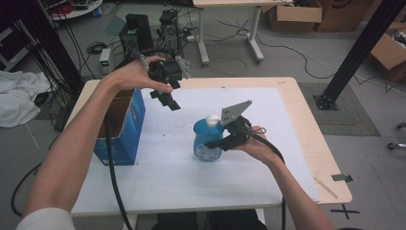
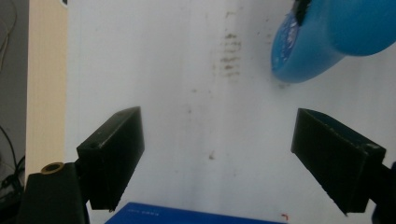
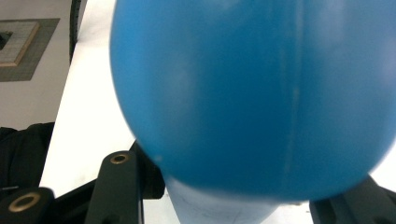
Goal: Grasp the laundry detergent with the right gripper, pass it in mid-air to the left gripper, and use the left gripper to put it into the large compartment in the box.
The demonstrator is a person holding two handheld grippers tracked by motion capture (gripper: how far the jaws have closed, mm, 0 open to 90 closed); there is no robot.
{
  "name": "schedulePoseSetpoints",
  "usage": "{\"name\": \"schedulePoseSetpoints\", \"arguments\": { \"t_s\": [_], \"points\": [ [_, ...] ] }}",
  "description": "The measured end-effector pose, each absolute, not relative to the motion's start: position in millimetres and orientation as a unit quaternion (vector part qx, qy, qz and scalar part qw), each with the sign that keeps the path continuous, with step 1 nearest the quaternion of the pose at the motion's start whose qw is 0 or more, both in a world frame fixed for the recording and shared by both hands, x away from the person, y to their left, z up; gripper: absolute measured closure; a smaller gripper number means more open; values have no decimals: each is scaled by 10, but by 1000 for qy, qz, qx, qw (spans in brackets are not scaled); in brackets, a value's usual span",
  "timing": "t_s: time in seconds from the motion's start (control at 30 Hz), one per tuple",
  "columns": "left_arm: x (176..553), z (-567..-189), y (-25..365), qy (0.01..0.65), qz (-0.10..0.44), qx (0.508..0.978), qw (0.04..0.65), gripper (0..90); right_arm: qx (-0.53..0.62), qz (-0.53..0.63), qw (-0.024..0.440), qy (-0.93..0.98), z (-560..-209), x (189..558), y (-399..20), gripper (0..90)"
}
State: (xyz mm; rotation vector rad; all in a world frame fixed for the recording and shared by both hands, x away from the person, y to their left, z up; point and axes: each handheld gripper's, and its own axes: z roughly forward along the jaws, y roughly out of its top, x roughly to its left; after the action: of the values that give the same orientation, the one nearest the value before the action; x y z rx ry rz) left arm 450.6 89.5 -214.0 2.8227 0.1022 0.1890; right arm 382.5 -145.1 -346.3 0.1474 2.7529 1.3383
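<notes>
— Near the middle of the white mat point(image 1: 167, 172), we've got the blue bottle point(image 1: 207, 141) pinched at its body by the right gripper point(image 1: 225, 139), standing beside the blue box point(image 1: 125, 134).
— Smooth, rounded plastic; we judge it slippery and somewhat heavy, so hold low and firm.
— Our left gripper point(image 1: 166, 98) hovers spread, empty, up-left of it.

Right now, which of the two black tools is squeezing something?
The right tool, beside the person's right hand, is shut on the blue bottle. The left tool hangs open above the table, holding nothing.
</notes>
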Motion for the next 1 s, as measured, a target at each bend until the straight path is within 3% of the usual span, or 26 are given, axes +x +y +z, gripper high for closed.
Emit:
{"name": "schedulePoseSetpoints", "arguments": {
  "t_s": [0.43,1.0],
  "points": [
    [4241,-1883,497,-18,54,982,181,174,53,438,39,896,-3225,4010,-1584,466],
    [4184,-2031,198,-18,28,983,182,173,52,432,41,899,-3155,4099,-1603,464]
  ]
}}
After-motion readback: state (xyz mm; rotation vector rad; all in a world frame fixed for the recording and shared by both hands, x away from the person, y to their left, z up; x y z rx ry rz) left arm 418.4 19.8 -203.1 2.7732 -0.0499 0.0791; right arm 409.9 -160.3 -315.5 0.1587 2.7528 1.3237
